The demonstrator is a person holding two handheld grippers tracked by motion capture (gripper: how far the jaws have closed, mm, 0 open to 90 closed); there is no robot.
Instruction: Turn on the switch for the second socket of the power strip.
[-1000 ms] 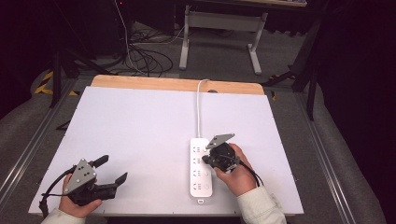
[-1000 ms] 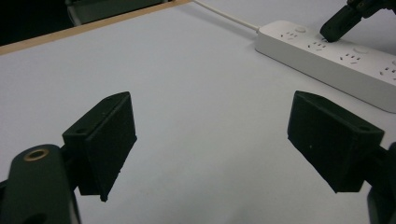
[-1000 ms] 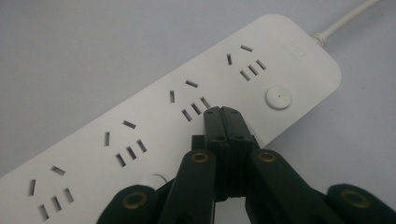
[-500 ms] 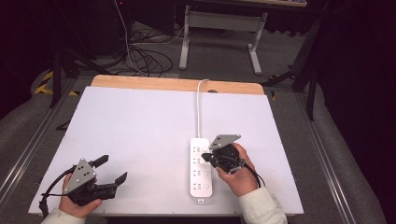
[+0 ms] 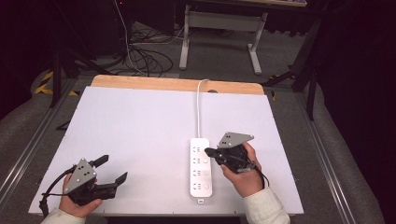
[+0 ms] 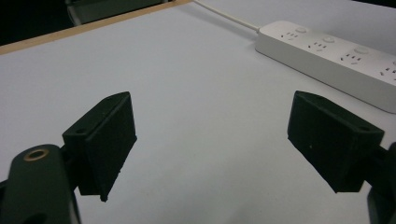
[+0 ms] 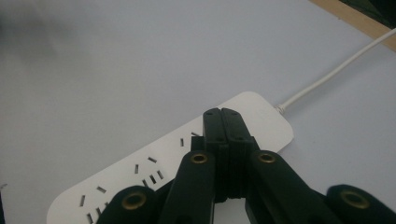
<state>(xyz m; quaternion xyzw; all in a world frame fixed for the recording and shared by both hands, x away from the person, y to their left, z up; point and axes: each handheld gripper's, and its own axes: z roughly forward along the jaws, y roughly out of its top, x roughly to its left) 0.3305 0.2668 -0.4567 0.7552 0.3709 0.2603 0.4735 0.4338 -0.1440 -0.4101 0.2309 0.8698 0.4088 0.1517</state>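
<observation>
**Two hand-held grippers at a white table with a power strip**

High view: a white table [image 5: 140, 121] with a wooden strip along its far edge carries a white power strip [image 5: 200, 179], lying lengthwise toward the person at the near right of centre. Its white cord [image 5: 199, 109] runs from the far end of the strip to the far edge of the table.

The right gripper [image 5: 211, 152], held in the person's right hand [image 5: 245, 175], sits just beside the right edge of the power strip, pointing left over its far end. A grey three-cornered plate is on top of it. In the right gripper view, the two black jaws are pressed flat together with no gap between them and nothing held; their joined tips [image 7: 221, 122] lie over the far end of the power strip [image 7: 154, 163], near the point where the cord [image 7: 336, 70] enters it. Whether the tips touch the strip's surface cannot be told.

The left gripper [image 5: 111, 170], held in the left hand [image 5: 77, 205], rests at the near left corner of the table, well apart from the power strip. In the left gripper view, its jaws stand spread wide, with bare table surface between them and nothing held; the power strip [image 6: 336, 56] lies farther off at upper right.
</observation>
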